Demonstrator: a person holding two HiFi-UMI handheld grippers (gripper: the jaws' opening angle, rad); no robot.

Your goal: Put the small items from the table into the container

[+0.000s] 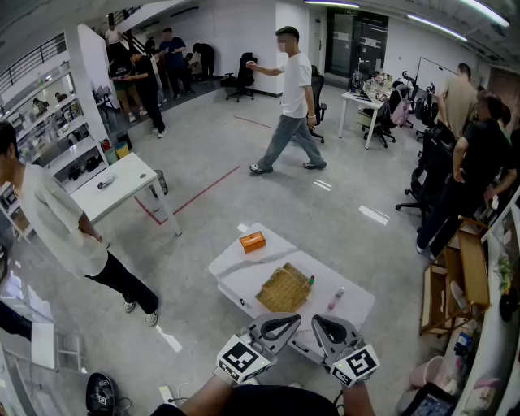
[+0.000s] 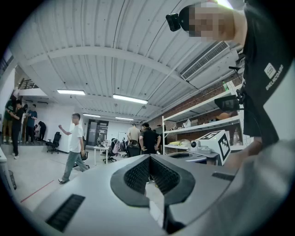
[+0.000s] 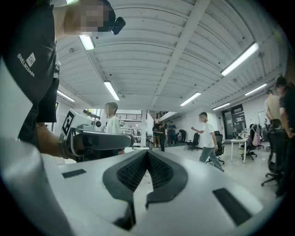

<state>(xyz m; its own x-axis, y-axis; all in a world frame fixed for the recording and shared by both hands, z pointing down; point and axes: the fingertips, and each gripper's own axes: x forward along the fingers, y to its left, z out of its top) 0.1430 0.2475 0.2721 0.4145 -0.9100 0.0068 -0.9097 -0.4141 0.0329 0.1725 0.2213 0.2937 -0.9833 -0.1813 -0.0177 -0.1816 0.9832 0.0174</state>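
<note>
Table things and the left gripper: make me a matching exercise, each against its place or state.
1 orange box
2 woven basket
3 pale tube
4 left gripper

A near the table's right edge
B shut, holding nothing
C at the table's far corner
D middle of the table

Pairs: 1-C, 2-D, 3-A, 4-B

Place: open-plan office and lab
Signs: desks (image 1: 361, 99), swivel chairs (image 1: 242, 71), storage shelves (image 1: 50, 114), ceiling strip lights (image 1: 443, 24), people (image 1: 291, 101) about
</note>
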